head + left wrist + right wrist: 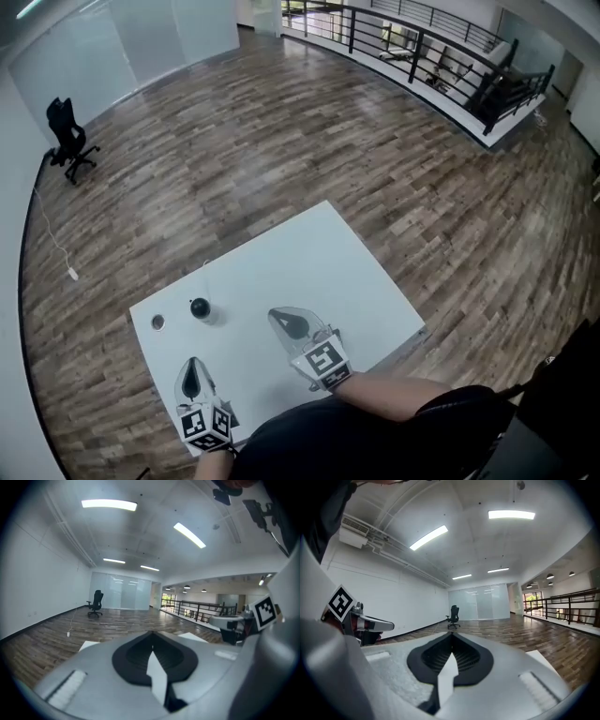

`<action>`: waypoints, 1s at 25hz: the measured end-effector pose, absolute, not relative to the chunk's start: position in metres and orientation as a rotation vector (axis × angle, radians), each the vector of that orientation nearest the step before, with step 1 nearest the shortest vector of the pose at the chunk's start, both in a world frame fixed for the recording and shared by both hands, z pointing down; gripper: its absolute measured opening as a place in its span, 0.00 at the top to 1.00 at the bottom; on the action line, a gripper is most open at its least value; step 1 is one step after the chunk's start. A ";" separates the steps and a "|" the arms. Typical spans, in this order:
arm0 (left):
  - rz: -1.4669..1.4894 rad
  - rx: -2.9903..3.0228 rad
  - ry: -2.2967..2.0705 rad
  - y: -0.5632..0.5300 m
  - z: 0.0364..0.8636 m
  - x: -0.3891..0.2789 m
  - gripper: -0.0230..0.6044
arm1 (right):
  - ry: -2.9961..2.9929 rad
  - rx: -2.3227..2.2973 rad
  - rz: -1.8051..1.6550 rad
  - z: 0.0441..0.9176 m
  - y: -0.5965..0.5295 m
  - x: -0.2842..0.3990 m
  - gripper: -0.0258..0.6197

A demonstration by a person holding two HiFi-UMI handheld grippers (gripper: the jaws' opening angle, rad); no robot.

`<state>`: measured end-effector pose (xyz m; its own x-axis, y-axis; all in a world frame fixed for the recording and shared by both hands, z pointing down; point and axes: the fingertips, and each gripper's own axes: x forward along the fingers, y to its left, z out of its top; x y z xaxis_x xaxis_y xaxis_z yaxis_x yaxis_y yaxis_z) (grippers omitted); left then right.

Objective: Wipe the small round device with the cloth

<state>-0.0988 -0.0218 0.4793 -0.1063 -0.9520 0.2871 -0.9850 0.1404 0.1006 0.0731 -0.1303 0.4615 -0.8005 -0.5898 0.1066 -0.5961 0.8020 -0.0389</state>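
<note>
The small round black device (199, 307) stands on the white table (309, 262), left of its middle. My left gripper (193, 367) is near the table's front edge, below the device, with its jaws together and nothing between them. My right gripper (286, 321) hovers to the right of the device, also shut and empty. The left gripper view looks over shut jaws (152, 644) into the room, and the right gripper view does the same (452, 644). I see no cloth in any view.
A small grey disc (157, 322) lies on the table left of the device. Wooden floor surrounds the table. A black office chair (70, 141) stands far left, a cable with a plug (72, 273) lies on the floor, and a dark railing (422, 47) runs at the back.
</note>
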 end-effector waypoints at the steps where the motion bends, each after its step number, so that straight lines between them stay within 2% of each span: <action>1: 0.169 1.886 -2.132 -0.022 0.482 -0.099 0.95 | -2.892 0.957 0.116 0.465 -0.130 0.071 0.96; 14: 0.174 1.888 -2.126 -0.020 0.482 -0.120 0.95 | -2.874 0.900 0.124 0.471 -0.127 0.039 0.96; 25: 0.188 1.959 -2.042 -0.035 0.487 -0.109 0.95 | -2.819 0.981 0.175 0.483 -0.133 0.056 0.96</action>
